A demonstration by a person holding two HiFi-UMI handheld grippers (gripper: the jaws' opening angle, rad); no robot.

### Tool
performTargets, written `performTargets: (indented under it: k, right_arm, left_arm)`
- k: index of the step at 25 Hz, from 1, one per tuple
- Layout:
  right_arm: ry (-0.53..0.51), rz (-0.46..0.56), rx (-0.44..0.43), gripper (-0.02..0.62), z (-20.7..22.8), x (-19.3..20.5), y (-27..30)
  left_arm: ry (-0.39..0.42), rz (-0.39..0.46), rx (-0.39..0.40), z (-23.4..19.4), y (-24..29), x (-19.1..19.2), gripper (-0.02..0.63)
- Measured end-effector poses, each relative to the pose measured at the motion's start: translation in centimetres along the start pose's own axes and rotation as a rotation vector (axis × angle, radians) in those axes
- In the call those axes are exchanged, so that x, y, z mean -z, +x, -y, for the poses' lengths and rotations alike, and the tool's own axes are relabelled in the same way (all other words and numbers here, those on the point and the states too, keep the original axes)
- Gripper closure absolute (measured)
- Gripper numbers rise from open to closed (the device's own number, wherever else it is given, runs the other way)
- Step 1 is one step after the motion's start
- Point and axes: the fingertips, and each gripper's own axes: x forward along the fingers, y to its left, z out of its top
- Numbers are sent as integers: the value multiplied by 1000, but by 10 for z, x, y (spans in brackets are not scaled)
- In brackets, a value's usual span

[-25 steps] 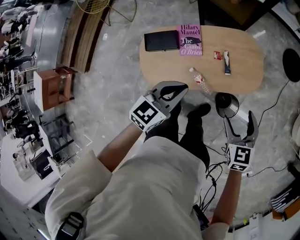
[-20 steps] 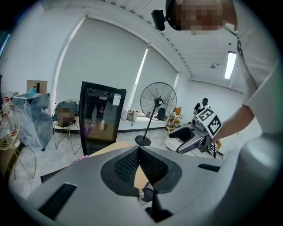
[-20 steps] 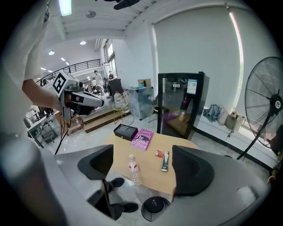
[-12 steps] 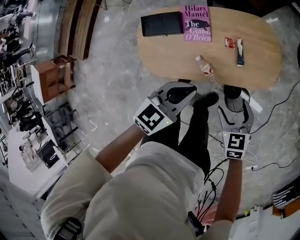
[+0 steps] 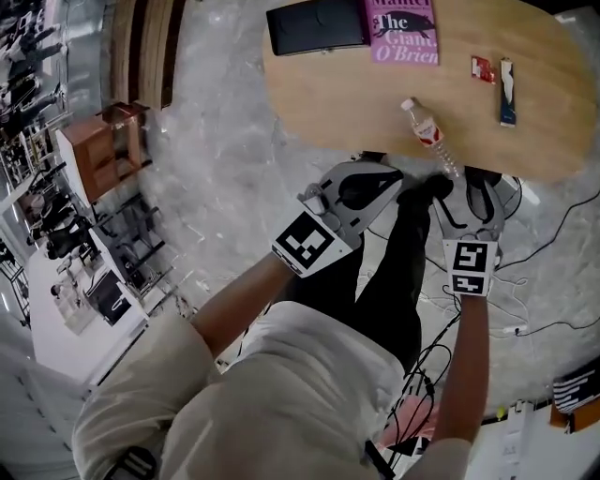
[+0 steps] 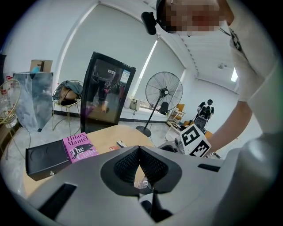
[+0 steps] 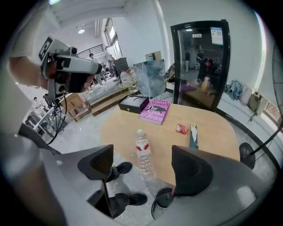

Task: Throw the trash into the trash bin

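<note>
A clear plastic bottle (image 5: pixel 428 131) with a red label lies at the near edge of the oval wooden table (image 5: pixel 347 103). A small red packet (image 5: pixel 484 68) and a dark wrapper (image 5: pixel 507 80) lie further back on it. The dark round trash bin (image 7: pixel 162 204) stands on the floor just under that edge. My right gripper (image 5: pixel 472 192) hovers open above the bin, short of the bottle (image 7: pixel 143 154), which shows between its jaws. My left gripper (image 5: pixel 391 175) is shut with nothing held, its tips (image 6: pixel 139 152) near the table edge.
A pink book (image 5: pixel 403 30) and a black box (image 5: pixel 317 28) lie at the table's far side. The person's dark shoes (image 7: pixel 119 168) stand by the bin. Cables (image 5: pixel 534 300) trail on the marble floor at right; wooden shelving (image 5: pixel 94 164) stands at left.
The person has stepped closer to the table. Both grippers have moved up to its near edge, and the right gripper now hangs over the bin. Jaw states are unchanged.
</note>
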Motion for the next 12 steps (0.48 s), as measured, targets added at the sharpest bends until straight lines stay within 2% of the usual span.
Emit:
performTargets:
  k: [8, 12]
  right_arm:
    - [-17, -91, -3, 173, -8, 50, 71]
    - [-54, -148, -1, 173, -5, 78, 109]
  left_arm:
    - [-49, -27, 18, -14, 19, 40, 600]
    - [-65, -53, 21, -21, 27, 73, 600]
